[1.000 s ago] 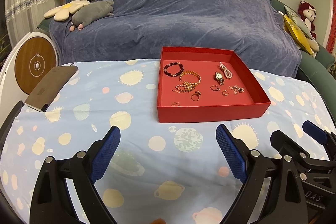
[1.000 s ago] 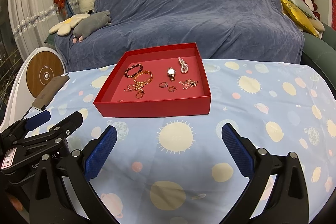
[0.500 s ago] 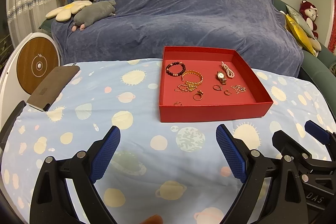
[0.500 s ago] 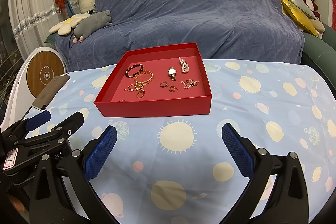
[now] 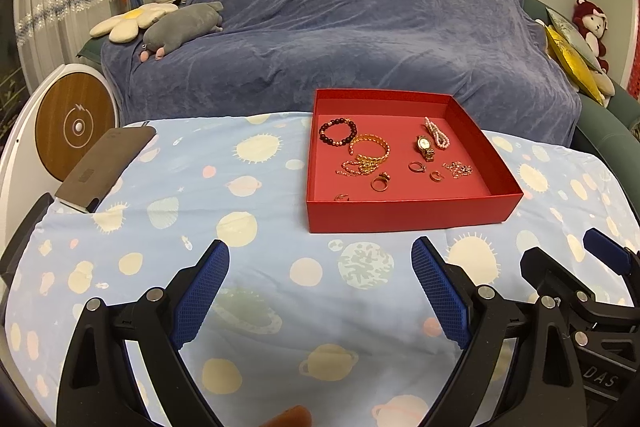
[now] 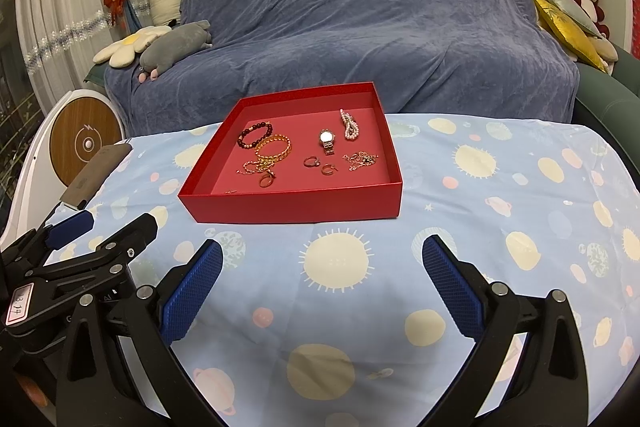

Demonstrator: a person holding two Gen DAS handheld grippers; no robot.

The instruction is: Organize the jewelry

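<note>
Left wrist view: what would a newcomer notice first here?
First the red box, open on the planet-print cloth, with a gold bangle, a dark bead bracelet and a watch inside. Nearer the camera, the left gripper hangs open and empty.

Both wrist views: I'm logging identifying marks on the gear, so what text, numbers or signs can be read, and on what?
"13.14": handwritten on a pink-edged white tag on the left gripper, seen from the right wrist view.
"DAS": raised letters on the right gripper body, cut off at the left wrist view's edge.
Lightning-bolt sign: centre ring of the round wooden disc.
Small stamp on the brown flat case: too blurred to read.
</note>
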